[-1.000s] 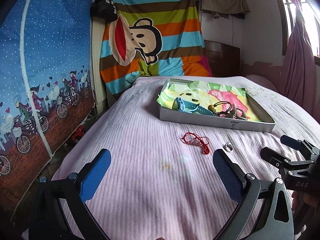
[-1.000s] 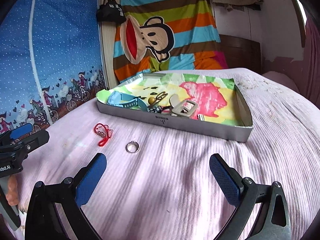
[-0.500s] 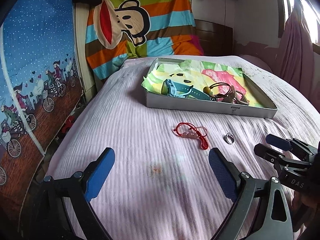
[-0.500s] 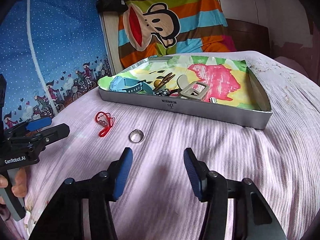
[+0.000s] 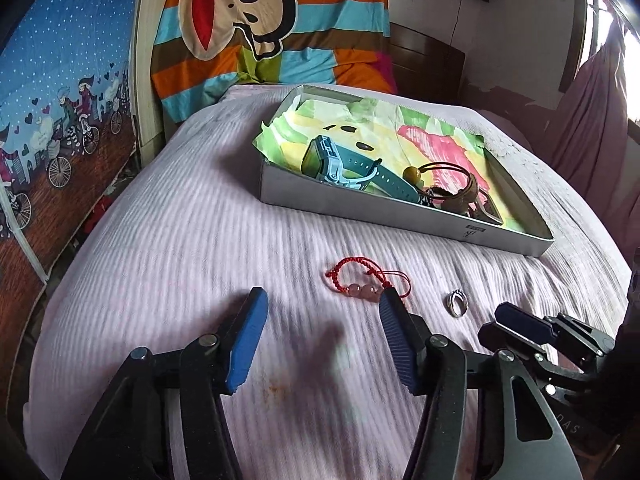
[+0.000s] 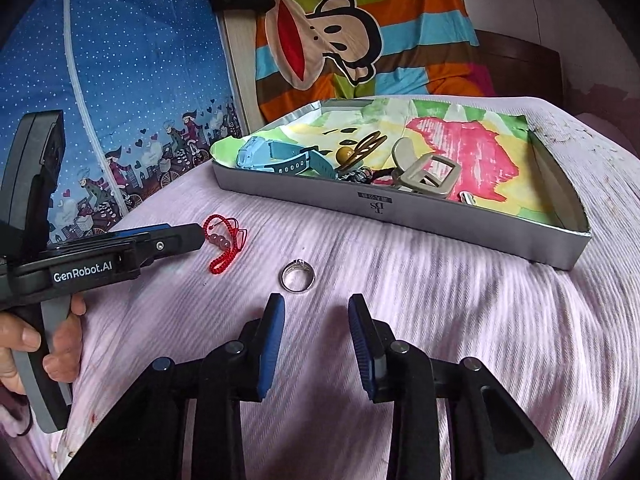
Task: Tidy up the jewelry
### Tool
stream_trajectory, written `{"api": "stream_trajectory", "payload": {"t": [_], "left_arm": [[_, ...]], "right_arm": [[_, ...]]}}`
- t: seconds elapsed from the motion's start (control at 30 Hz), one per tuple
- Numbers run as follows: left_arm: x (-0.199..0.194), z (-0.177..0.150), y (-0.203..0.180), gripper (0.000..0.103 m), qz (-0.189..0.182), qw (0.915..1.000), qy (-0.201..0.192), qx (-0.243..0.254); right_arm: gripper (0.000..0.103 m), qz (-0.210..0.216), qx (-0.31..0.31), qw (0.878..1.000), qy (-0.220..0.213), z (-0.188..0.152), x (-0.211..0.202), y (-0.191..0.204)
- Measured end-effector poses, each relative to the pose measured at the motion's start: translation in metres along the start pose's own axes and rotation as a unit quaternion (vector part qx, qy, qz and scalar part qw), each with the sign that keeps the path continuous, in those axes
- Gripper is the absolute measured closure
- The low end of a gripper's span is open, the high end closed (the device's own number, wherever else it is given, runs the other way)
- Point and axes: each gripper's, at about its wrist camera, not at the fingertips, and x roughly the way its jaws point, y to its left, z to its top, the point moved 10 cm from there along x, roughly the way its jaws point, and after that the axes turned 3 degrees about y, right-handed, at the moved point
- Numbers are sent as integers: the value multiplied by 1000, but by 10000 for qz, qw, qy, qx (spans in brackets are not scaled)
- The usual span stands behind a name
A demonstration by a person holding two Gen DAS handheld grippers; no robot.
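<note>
left gripper jaws closing, empty, by red bracelet; right gripper jaws closing short of ring

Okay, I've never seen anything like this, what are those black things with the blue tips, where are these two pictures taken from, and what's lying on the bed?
Those are hand-held tongs, one in each of a person's hands, with a camera on each looking forward between its two blue-padded fingers. One picture is from the left tongs, the other from the right tongs; each view also shows the other tool from the side, and the right view shows the hand gripping the left tool's handle.

On the pink bedspread lie a red cord bracelet with pink beads and a silver ring. Behind them stands a shallow grey tray lined with colourful paper, holding a blue watch, a grey hair clip and other small pieces.

Nothing is held. Both tongs are closing with nothing between the pads; the left reaches toward the bracelet, the right toward the ring.
</note>
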Motion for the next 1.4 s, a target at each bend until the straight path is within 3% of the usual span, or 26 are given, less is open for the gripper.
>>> {"api": "stream_trajectory", "payload": {"t": [0.17, 0.63, 1.0, 1.07, 1.4], "left_arm": [[9, 7, 2, 71, -204, 9997, 15, -91], [24, 4, -8, 91, -292, 9996, 51, 23], [28, 0, -10, 95, -367, 9993, 27, -16], [29, -1, -12, 102, -345, 9994, 24, 30], [24, -3, -19, 102, -373, 9989, -193, 195]], "right_arm": [[76, 42, -85, 9999, 68, 6, 12, 3], [76, 126, -78, 9998, 156, 10, 25, 4], [81, 124, 5, 9994, 323, 4, 36, 1], [82, 82, -5, 9995, 316, 4, 36, 1], [83, -14, -79, 9996, 263, 3, 35, 2]]}}
